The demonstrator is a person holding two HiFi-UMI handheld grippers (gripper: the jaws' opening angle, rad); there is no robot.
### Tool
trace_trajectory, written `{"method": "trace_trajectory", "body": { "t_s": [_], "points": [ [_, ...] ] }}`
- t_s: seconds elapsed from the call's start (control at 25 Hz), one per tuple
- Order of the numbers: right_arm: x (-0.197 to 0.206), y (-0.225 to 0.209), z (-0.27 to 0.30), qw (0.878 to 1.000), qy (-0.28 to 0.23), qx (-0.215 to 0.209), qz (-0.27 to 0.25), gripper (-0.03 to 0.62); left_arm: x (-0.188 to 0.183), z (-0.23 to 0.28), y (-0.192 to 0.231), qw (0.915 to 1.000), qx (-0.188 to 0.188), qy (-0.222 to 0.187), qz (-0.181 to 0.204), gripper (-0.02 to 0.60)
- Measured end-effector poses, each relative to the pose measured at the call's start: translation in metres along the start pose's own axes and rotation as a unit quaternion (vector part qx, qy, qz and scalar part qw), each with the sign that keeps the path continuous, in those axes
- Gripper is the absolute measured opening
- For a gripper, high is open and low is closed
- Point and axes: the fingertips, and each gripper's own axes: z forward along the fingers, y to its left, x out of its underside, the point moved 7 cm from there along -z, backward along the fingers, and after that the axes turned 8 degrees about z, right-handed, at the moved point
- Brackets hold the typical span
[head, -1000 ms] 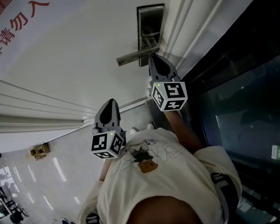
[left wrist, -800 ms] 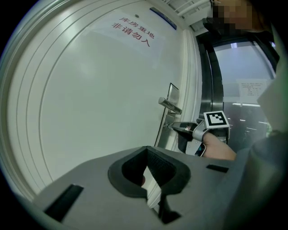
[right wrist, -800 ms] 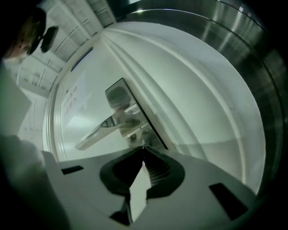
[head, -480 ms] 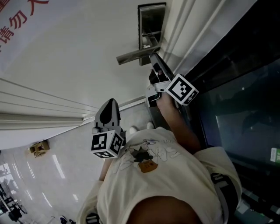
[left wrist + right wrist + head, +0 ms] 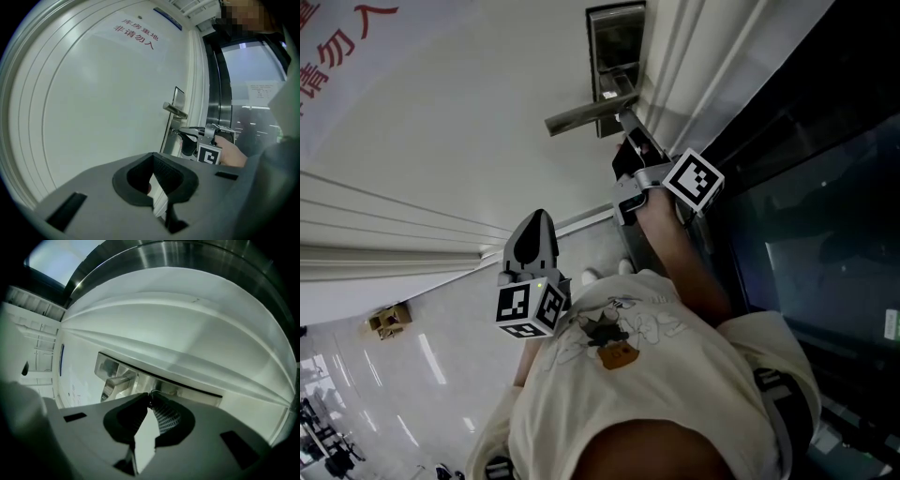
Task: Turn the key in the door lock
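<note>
Though key [image 5: 151, 393] nearly hidden, right gripper [image 5: 149, 398] jaws clamped on it; left gripper [image 5: 153, 157] closed.

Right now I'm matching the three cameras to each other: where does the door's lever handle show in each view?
Head view: lever handle at top centre, pointing left from the lock plate.
Left gripper view: lever handle right of centre, near mid height, on the lock plate.
Right gripper view: lever handle left of centre, slightly below mid height, on the lock plate.
Shared landmark: the metal lock plate.
</note>
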Motion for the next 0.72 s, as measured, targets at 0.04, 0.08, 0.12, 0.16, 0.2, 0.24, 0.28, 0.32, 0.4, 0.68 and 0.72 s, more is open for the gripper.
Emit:
{"method": "trace_trajectory", "body": {
  "t_s": [0.04,0.08,0.12,0.16,0.2,0.24,0.28,0.32,0.4,0.68,0.72],
  "points": [
    [0.000,0.001,-0.001,1.000,-0.001,-0.001,-0.007,0.034,0.000,-0.001,0.000,1.0000,0.001,0.001,-0.001,0.006],
    [-0.001,0.003,-0.003,1.000,-0.002,-0.004,-0.018,0.042,0.001,-0.001,0.000,1.0000,0.002,0.001,-0.002,0.006],
    [-0.001,0.007,-0.006,0.999,-0.004,-0.008,-0.034,0.048,0.002,-0.002,0.000,1.0000,0.004,0.003,-0.003,0.006],
    [-0.001,0.010,-0.010,0.998,-0.008,-0.011,-0.053,0.049,0.003,-0.003,0.001,1.0000,0.005,0.004,-0.005,0.006],
    [0.000,0.014,-0.014,0.997,-0.011,-0.013,-0.073,0.049,0.003,-0.005,0.002,1.0000,0.006,0.005,-0.006,0.006],
    [0.001,0.017,-0.019,0.995,-0.015,-0.012,-0.095,0.049,0.004,-0.006,0.002,0.9999,0.008,0.005,-0.006,0.006],
    [0.002,0.018,-0.025,0.993,-0.019,-0.009,-0.120,0.049,0.005,-0.008,0.003,0.9999,0.010,0.006,-0.007,0.006],
    [0.004,0.019,-0.031,0.989,-0.023,-0.005,-0.147,0.045,0.006,-0.009,0.003,0.9999,0.013,0.006,-0.009,0.006],
    [0.010,0.024,-0.042,0.978,-0.027,0.002,-0.208,0.023,0.008,-0.014,0.006,0.9998,0.018,0.007,-0.012,0.006],
    [0.057,0.035,-0.073,0.915,0.003,0.024,-0.403,0.009,0.019,-0.018,0.018,0.9992,0.031,0.004,-0.024,0.006],
    [0.066,0.032,-0.078,0.906,0.014,0.029,-0.423,0.009,0.019,-0.018,0.018,0.9992,0.034,0.002,-0.023,0.006]
  ]
}}
